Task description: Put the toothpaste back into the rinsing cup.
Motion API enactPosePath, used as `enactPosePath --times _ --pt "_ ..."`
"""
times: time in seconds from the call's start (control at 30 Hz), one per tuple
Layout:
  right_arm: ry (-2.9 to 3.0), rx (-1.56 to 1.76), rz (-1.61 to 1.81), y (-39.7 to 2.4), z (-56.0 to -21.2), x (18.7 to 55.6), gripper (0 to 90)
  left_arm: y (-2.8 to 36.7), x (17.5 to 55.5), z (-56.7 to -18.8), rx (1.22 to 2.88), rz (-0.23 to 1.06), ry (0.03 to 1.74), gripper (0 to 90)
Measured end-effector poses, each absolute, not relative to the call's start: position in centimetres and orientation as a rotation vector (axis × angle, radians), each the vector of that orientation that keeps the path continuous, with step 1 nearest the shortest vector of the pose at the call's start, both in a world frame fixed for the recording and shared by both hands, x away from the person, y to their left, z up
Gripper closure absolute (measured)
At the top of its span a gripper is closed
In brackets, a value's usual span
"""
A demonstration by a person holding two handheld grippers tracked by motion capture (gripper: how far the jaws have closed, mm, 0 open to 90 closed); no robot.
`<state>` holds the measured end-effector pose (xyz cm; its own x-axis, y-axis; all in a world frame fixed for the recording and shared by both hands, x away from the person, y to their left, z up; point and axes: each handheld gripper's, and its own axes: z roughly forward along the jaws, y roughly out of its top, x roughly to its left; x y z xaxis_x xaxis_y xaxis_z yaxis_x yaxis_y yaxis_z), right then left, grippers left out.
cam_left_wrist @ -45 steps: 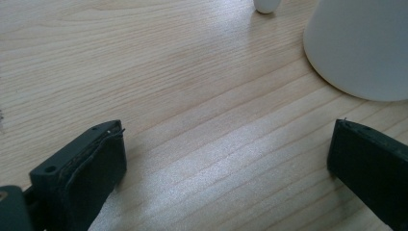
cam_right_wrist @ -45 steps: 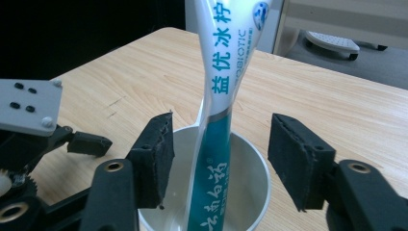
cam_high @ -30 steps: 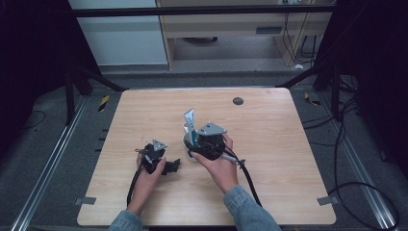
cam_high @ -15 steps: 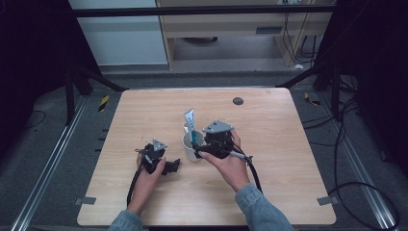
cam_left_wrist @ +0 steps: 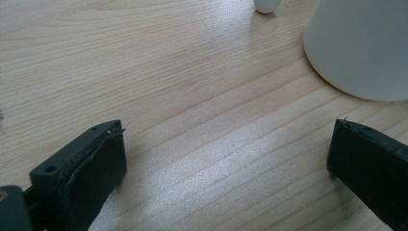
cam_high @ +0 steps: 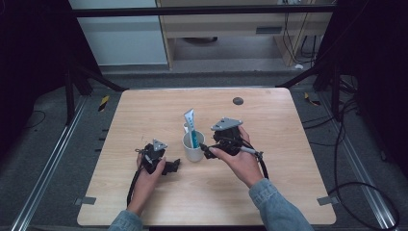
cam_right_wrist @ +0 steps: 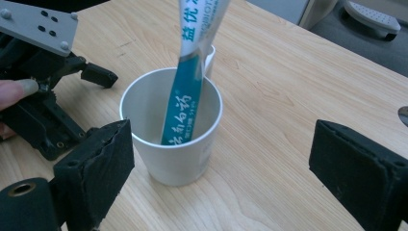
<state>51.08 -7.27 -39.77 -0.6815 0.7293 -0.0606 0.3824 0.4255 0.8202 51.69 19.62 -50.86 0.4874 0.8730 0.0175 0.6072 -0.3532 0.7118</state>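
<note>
On my feed the white plastic cup (cam_high: 193, 147) stood upright near the middle of the pale wooden surface (cam_high: 269, 120), with the teal-and-white toothpaste tube (cam_high: 190, 124) standing in it, its lower end down inside and its flat crimped end leaning up past the far rim. In the right gripper view the tube (cam_right_wrist: 188, 91) rested against the inner wall of the cup (cam_right_wrist: 173, 144), and a small white cap-like piece sat just behind the rim. My right gripper (cam_high: 214, 144) hung just to the right of the cup, its fingers (cam_right_wrist: 98, 168) spread wide and having just been opening; the cup sat ahead of them and neither pad touched it. My left gripper (cam_high: 169, 166) lay low on the surface just left of the cup, its fingers (cam_left_wrist: 96, 163) also wide apart over bare wood with nothing between them, the cup's white wall (cam_left_wrist: 358, 48) close ahead on one side. A small dark round disc (cam_high: 237, 101) sat well apart toward the far edge
</note>
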Motion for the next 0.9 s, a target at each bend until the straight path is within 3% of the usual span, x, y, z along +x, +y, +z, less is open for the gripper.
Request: enactPosePath --times 0.9 --pt "2.262 1.029 1.062 -12.9 -39.1 51.9 8.5 19.6 51.7 -50.9 2.087 0.530 1.214 0.0"
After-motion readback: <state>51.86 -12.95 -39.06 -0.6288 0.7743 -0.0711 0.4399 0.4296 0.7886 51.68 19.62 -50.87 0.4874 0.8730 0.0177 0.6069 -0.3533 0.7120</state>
